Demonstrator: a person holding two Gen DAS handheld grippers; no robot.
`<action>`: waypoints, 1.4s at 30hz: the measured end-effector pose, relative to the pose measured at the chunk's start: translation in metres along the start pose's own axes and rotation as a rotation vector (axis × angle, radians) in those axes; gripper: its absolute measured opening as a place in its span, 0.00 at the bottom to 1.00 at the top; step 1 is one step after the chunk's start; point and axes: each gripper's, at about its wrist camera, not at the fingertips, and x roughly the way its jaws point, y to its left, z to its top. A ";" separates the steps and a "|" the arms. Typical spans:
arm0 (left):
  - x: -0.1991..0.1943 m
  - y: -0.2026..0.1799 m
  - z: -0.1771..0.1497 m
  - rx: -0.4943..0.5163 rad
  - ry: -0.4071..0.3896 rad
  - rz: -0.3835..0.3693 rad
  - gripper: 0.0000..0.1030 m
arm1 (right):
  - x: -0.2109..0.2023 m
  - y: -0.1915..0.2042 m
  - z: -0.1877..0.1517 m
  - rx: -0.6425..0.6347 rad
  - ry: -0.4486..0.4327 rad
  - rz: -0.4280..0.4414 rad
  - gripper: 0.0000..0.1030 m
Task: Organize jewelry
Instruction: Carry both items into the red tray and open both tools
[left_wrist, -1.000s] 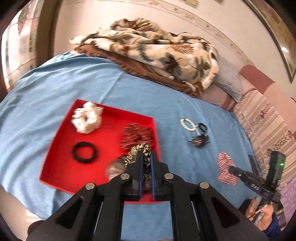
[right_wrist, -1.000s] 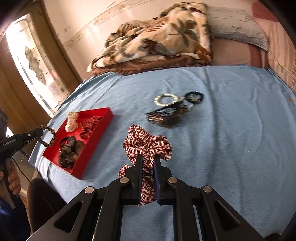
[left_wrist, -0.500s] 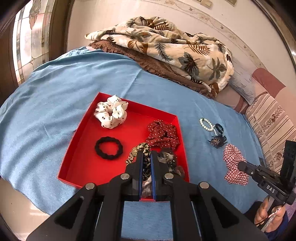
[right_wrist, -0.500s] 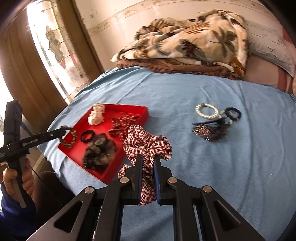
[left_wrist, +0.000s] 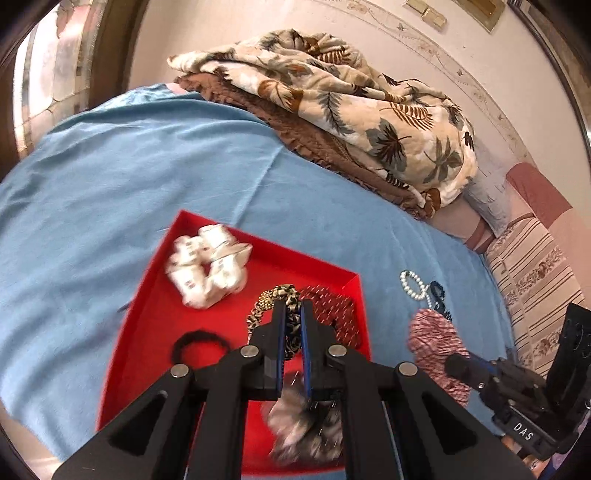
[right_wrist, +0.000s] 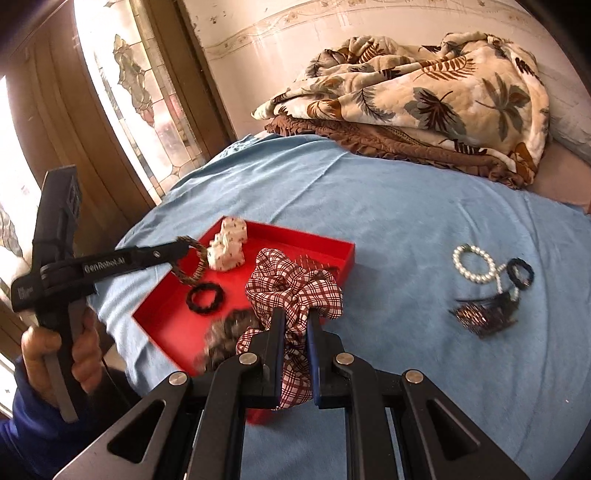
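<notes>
Your left gripper (left_wrist: 290, 323) has its fingers pressed on a leopard-print scrunchie (left_wrist: 275, 308), a thin ring of tan and black fabric that hangs in the air above the red tray (left_wrist: 155, 317); from the right wrist view the same ring (right_wrist: 192, 265) dangles at the tip of this gripper, over the near left part of the tray. Your right gripper (right_wrist: 295, 332) pinches a plaid scrunchie (right_wrist: 295, 291), dark red and white checks, puffy and crumpled, held above the right edge of the tray (right_wrist: 343, 251). Inside the tray lie a white scrunchie (left_wrist: 207, 269) with small dark dots at the far side, a thin black hair tie (left_wrist: 199, 345) in the middle, a dark red scrunchie (left_wrist: 336, 314) with white dots near the right wall, and a blurred grey-brown furry scrunchie (left_wrist: 303, 428) at the near edge. On the blue bedsheet (right_wrist: 424, 206), well apart from the tray, rest a pearl bracelet (right_wrist: 474, 264), a small black hair tie (right_wrist: 521, 273) touching it, and a dark beaded piece (right_wrist: 484, 314) just beside them.
</notes>
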 end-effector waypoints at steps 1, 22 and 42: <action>0.007 -0.001 0.004 -0.002 0.008 -0.007 0.07 | 0.007 0.000 0.005 0.009 0.000 0.000 0.12; 0.092 0.040 0.032 -0.072 0.074 0.048 0.07 | 0.137 -0.002 0.044 0.078 0.127 0.035 0.14; 0.050 0.022 0.024 -0.011 -0.059 0.022 0.46 | 0.119 -0.016 0.046 0.160 0.069 0.084 0.41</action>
